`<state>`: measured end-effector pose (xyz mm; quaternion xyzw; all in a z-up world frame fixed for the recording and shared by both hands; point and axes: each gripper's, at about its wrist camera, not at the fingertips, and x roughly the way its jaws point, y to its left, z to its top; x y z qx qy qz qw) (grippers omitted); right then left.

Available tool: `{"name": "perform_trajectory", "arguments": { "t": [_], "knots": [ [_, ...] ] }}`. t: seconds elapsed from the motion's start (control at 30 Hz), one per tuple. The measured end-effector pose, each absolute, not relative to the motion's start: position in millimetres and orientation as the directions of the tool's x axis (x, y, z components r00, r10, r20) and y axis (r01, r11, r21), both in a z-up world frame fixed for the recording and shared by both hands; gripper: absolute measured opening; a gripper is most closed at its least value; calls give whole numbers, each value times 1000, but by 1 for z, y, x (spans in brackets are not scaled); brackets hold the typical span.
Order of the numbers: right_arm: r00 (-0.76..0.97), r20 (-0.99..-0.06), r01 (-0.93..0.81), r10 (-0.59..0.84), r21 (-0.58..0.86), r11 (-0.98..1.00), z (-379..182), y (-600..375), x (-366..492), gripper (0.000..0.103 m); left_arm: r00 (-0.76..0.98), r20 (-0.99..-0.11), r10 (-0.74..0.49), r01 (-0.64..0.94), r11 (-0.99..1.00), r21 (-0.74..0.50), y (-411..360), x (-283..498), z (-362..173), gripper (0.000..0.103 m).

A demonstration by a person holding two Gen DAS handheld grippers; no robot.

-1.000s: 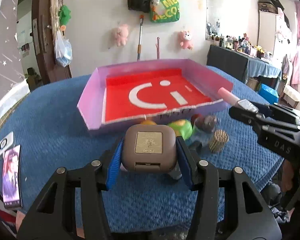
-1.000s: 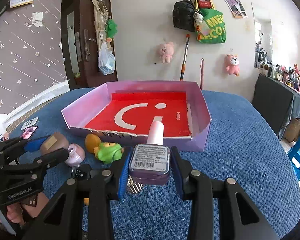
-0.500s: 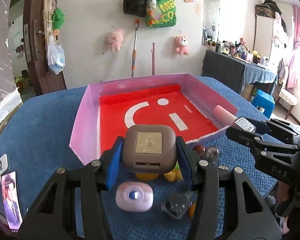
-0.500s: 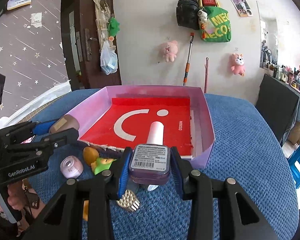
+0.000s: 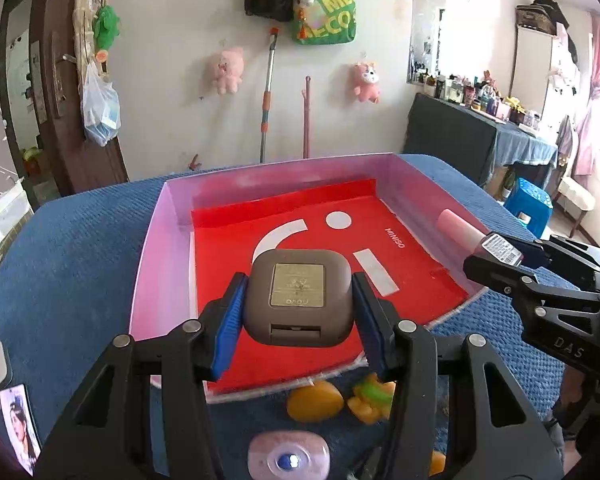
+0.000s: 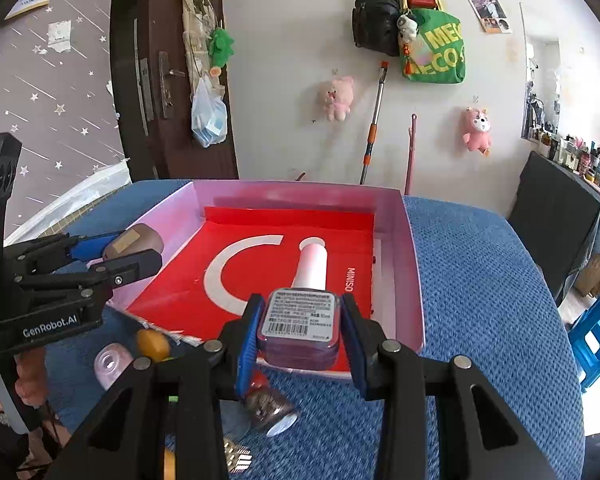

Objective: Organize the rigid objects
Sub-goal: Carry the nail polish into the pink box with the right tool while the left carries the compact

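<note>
Over the red box floor (image 5: 236, 240), the left gripper (image 5: 298, 300) squeezes the brown case (image 5: 298, 280) and the right gripper (image 6: 298, 330) squeezes the bottle (image 6: 300, 320), cap pointing away.

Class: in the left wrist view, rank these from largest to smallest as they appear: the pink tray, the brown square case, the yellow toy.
1. Pink tray, clearly largest.
2. Brown square case, though it sits nearest the camera, which inflates it.
3. Yellow toy, partly hidden, so second versus third is unsure.
</note>
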<state>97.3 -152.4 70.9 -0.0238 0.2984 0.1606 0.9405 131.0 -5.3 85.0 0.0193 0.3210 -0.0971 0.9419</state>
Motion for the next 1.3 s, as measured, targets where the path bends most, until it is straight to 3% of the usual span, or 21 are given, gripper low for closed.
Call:
{"name": "perform_trajectory", "arguments": {
  "t": [0.67, 1.3],
  "knots": [
    [667, -706, -317, 240, 22, 948, 37, -135, 178, 40, 644, -753, -136, 162, 986, -39, 6, 215, 48, 49],
    [586, -782, -328, 214, 12, 945, 13, -119, 205, 39, 545, -831, -108, 141, 989, -36, 10, 237, 23, 49]
  ]
}}
